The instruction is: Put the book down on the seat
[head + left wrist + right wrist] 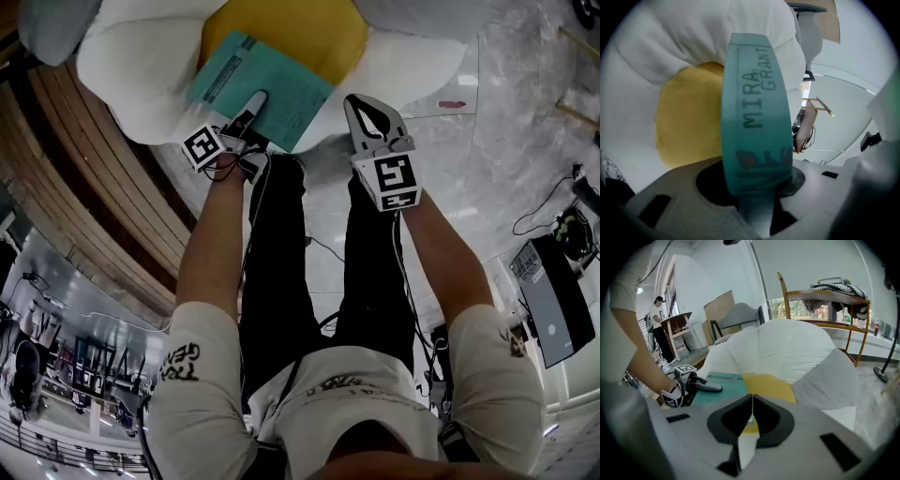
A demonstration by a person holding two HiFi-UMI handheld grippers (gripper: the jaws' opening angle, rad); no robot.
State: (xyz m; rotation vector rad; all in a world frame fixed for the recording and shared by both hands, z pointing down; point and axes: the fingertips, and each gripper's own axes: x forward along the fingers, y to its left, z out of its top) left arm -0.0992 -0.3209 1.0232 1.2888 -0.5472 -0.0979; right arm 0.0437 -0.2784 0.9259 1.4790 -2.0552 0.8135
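A teal book (262, 86) is held flat just over the yellow seat cushion (309, 33) of a white petal-shaped chair (131, 66). My left gripper (251, 105) is shut on the book's near edge. In the left gripper view the book's spine (754, 108) stands between the jaws, with my left gripper (759, 187) clamped on its lower end and the yellow cushion (689, 122) behind. My right gripper (361, 108) hovers at the seat's front right, shut and empty. In the right gripper view my right gripper (752, 401) faces the book (724, 383), the left gripper (705, 386) and the cushion (768, 386).
White padded petals (787, 348) ring the seat. Marble floor (506, 141) lies to the right, with cables and a dark box (553, 300). Wooden slats (84, 187) run along the left. A wooden rack (825, 301) stands behind the chair, and a person (658, 319) stands far back left.
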